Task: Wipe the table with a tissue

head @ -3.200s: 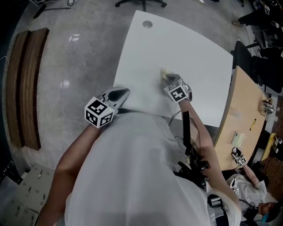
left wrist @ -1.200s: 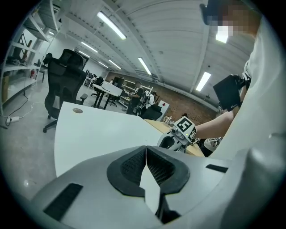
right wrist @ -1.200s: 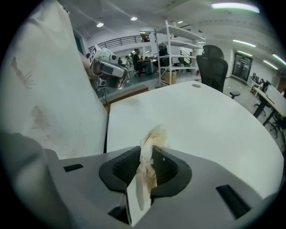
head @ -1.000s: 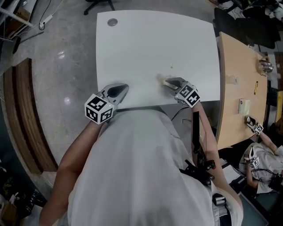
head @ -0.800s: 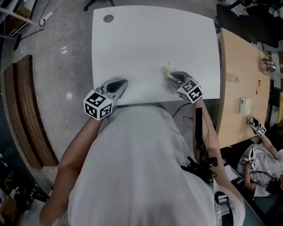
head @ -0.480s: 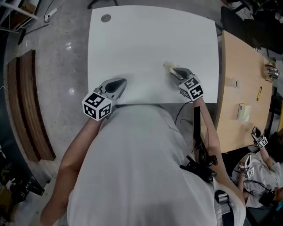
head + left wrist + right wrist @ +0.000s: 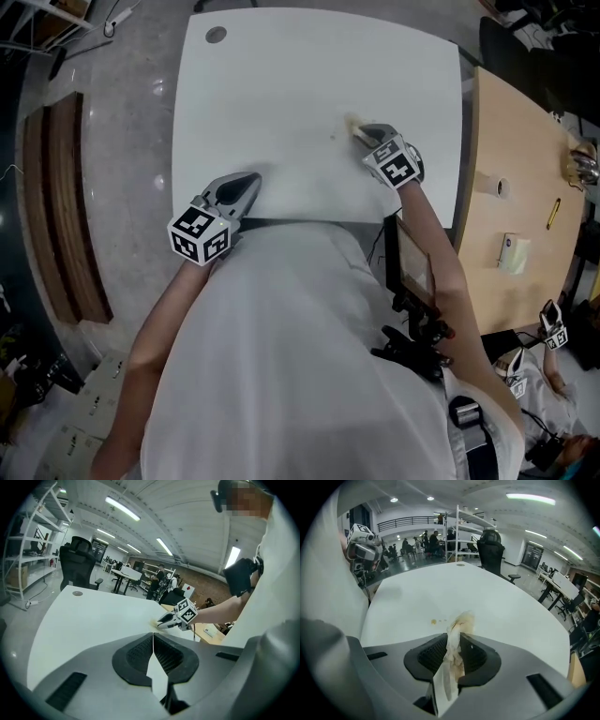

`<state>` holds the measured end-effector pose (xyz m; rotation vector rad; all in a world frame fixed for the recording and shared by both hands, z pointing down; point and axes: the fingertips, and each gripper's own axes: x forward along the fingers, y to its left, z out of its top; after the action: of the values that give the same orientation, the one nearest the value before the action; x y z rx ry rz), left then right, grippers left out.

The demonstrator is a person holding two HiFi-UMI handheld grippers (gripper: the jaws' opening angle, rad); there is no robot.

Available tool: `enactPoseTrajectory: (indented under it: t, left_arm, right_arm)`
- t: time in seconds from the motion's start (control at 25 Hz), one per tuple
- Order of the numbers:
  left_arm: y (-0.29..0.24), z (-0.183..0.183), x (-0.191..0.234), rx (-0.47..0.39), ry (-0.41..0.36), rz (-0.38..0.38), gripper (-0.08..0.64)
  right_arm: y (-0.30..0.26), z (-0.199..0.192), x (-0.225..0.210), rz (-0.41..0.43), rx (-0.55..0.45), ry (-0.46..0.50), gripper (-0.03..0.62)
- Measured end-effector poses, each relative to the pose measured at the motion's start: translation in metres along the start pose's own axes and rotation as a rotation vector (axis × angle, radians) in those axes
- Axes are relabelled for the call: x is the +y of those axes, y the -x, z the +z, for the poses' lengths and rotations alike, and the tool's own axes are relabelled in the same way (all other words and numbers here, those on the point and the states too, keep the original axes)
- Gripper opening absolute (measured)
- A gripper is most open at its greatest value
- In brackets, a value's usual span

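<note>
I get a steep downward head view over the white rounded table (image 7: 309, 84); 2 cameras ride just behind the jaws, looking low across that shared tabletop.

The white table (image 7: 281, 84) stands on a grey, glossy floor (image 7: 122, 141). A round grey cable cap (image 7: 217, 35) is set into its far left corner. A few small yellowish drops (image 7: 433, 621) lie on the top, right of its middle.

Table (image 7: 309, 84) near edge lost under the shirt (image 7: 300, 356); tissue (image 7: 353, 123) mostly behind right gripper (image 7: 362, 132); specks (image 7: 433, 621) at tissue's 9 o'clock too small to tell.
</note>
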<state>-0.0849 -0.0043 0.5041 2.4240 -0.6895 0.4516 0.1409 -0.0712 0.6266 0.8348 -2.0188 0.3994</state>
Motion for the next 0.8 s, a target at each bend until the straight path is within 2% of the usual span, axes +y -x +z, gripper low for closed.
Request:
enactPoseTrajectory:
  t: [0.12, 0.48, 0.72, 0.8]
  left_arm:
    - [-0.002, -0.003, -0.005, 0.0, 0.014, 0.028, 0.008]
    - [-0.019, -0.006, -0.024, -0.026, 0.057, 0.094, 0.008]
    - [-0.031, -0.008, -0.038, -0.046, 0.081, 0.124, 0.008]
    - [-0.033, -0.01, -0.043, -0.046, 0.087, 0.129, 0.008]
  right_arm:
    - [-0.01, 0.01, -0.006, 0.022, -0.013, 0.031, 0.083]
    - [-0.025, 0.021, -0.012, 0.081, 0.013, 0.222, 0.083]
    - [-0.029, 0.022, -0.009, 0.027, 0.079, 0.398, 0.083]
    - [-0.03, 0.022, -0.008, 0.007, 0.105, 0.426, 0.083]
